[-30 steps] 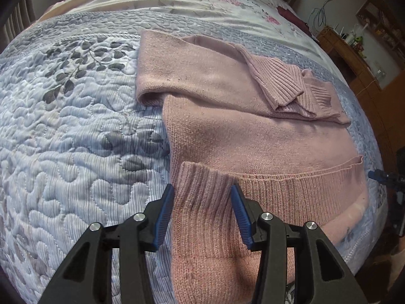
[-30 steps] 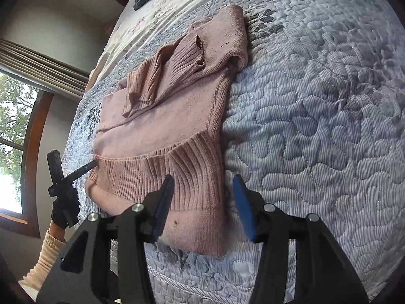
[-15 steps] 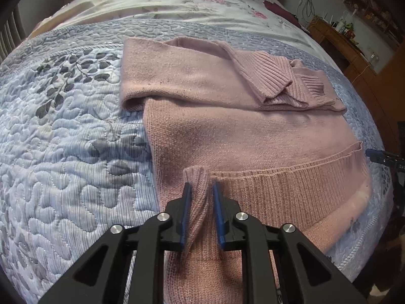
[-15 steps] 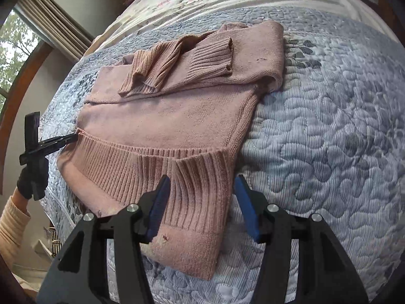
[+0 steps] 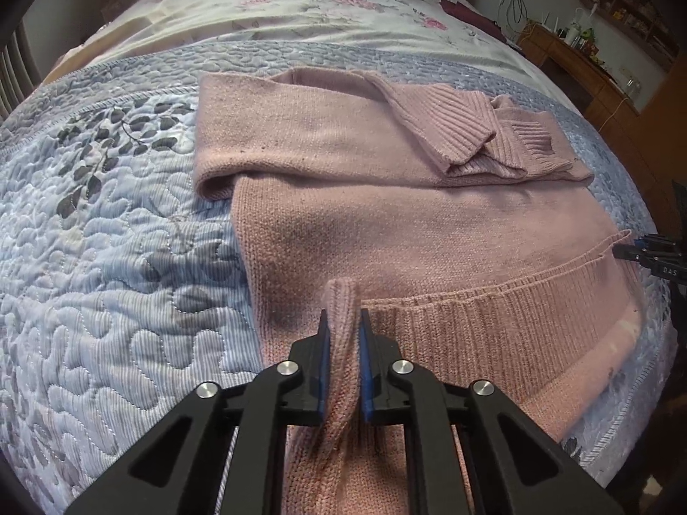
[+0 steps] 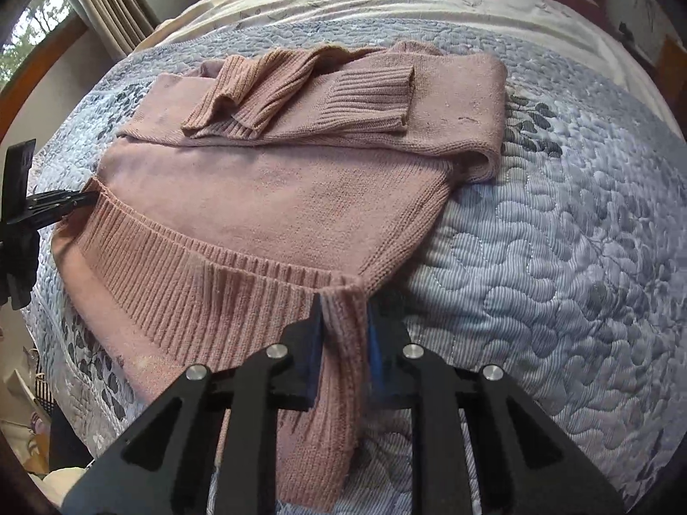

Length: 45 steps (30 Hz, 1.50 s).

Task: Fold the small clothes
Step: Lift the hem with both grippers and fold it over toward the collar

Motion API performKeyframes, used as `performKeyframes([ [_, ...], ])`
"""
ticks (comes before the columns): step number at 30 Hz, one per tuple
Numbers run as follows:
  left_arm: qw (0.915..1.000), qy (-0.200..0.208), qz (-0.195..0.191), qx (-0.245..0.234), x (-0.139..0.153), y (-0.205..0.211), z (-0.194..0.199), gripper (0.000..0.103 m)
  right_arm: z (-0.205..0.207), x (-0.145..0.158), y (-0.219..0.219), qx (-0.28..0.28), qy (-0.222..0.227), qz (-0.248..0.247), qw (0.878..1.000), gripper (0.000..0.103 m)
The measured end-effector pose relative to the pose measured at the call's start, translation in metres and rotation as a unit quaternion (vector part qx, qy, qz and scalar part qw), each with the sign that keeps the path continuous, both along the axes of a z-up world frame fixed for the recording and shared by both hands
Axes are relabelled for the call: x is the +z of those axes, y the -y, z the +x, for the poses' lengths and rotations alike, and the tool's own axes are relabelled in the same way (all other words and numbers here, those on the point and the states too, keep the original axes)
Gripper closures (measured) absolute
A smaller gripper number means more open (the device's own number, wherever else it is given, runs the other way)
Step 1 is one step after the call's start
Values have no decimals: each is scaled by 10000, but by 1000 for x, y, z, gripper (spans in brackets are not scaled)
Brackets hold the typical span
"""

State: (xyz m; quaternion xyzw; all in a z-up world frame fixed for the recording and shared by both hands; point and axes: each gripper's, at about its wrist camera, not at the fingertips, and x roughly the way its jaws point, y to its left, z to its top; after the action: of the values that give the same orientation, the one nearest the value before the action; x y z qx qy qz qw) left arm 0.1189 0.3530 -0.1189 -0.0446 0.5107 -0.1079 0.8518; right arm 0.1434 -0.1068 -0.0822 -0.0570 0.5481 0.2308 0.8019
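The pink sweater [image 5: 386, 223] lies flat on the blue quilt [image 5: 107, 257], sleeves folded across its chest. The left gripper [image 5: 342, 330] pinches one corner of its ribbed hem [image 5: 493, 322]; the right gripper [image 6: 343, 317] has its jaws clenched on the opposite corner.

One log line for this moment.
left gripper: shut on sweater hem | right gripper: shut on sweater hem | pink sweater: sleeves folded, on quilt

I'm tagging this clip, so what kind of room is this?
Most likely a bedroom: a pink sweater lies on a bed under a quilted blue bedspread, with window curtains to one side and a wooden dresser nearby.
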Motion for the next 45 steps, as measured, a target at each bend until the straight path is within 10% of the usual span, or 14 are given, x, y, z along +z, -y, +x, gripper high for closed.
performKeyframes([
  [15, 9946, 963, -371, -51, 77, 11, -57, 93, -41, 69, 33, -156, 382, 971, 9944, 94],
  [29, 9833, 1683, -216, 666, 125, -11, 50, 94, 65, 123, 16, -448, 898, 717, 9924, 94],
  [45, 9870, 1135, 554, 991, 43, -2, 194, 94, 212, 46, -11, -989, 339, 278, 9941, 94],
])
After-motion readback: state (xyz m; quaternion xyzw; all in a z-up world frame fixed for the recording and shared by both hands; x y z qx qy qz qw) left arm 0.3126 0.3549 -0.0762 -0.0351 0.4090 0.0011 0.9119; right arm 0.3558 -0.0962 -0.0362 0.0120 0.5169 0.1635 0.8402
